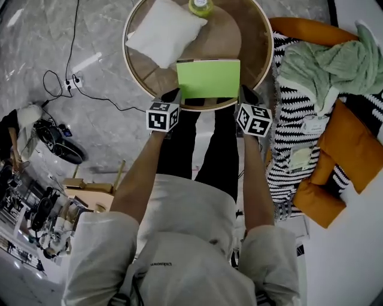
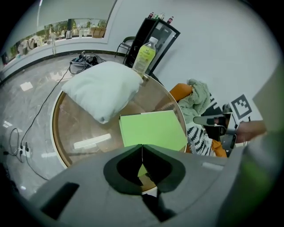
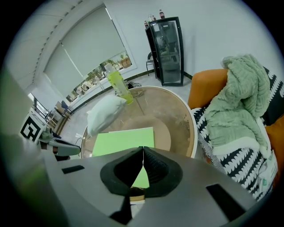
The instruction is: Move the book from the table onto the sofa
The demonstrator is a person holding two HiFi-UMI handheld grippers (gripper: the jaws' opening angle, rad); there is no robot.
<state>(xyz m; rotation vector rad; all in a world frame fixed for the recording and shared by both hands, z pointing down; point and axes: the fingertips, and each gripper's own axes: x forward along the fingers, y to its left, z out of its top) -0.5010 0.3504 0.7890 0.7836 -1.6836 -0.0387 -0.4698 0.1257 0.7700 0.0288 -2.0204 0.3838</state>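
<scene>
A bright green book (image 1: 208,78) lies flat on the round glass-topped table (image 1: 263,60), close to its near rim. My left gripper (image 1: 173,95) hovers just off the book's near left corner and my right gripper (image 1: 246,94) off its near right corner. Both have their jaws pressed together with nothing between them. In the left gripper view the book (image 2: 153,128) lies just beyond the shut left gripper (image 2: 142,145). In the right gripper view the book (image 3: 124,141) sits ahead and slightly left of the shut right gripper (image 3: 143,148). The orange sofa (image 1: 299,27) stands to the table's right.
A white pillow (image 1: 166,30) and a yellow-green bottle (image 1: 200,6) share the table behind the book. On the sofa lie a black-and-white throw (image 1: 293,119), a green blanket (image 1: 335,69) and an orange cushion (image 1: 353,149). Cables (image 1: 72,83) trail on the floor at left.
</scene>
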